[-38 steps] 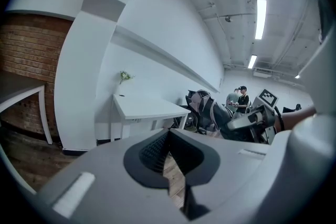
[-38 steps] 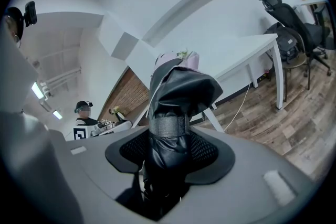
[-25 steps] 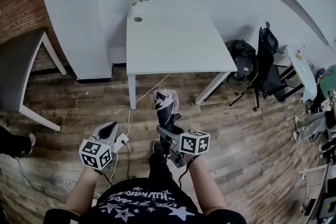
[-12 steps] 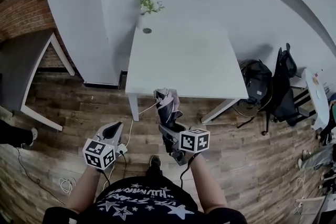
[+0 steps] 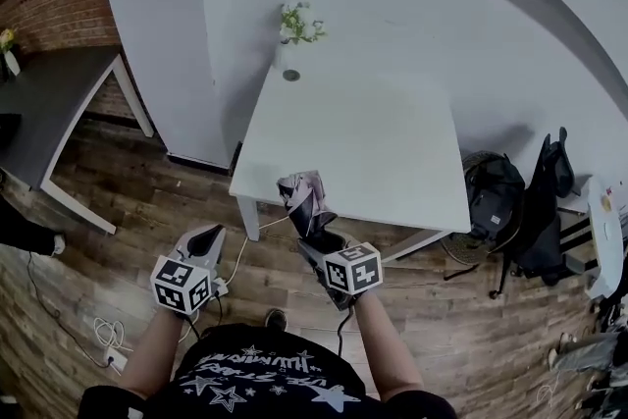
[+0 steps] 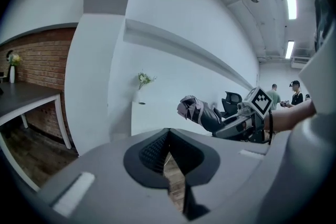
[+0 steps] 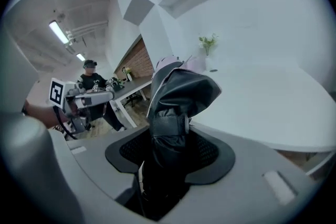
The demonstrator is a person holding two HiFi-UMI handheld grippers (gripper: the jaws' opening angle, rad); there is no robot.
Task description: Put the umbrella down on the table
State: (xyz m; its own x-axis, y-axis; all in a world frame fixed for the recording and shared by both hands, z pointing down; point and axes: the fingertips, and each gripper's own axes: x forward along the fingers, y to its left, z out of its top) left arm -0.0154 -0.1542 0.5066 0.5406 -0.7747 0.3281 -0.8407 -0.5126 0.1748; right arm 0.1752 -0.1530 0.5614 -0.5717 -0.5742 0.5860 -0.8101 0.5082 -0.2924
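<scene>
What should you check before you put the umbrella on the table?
1. Grip firm: ok. The right gripper is clamped on the umbrella.
2. Umbrella folded and strapped: ok.
3. Umbrella over the table: not ok, only its tip reaches the near edge.
4. Landing spot bare: ok; the plant stands at the far edge.
5. Left gripper out of the way: ok, shut, empty, off to the side.
</scene>
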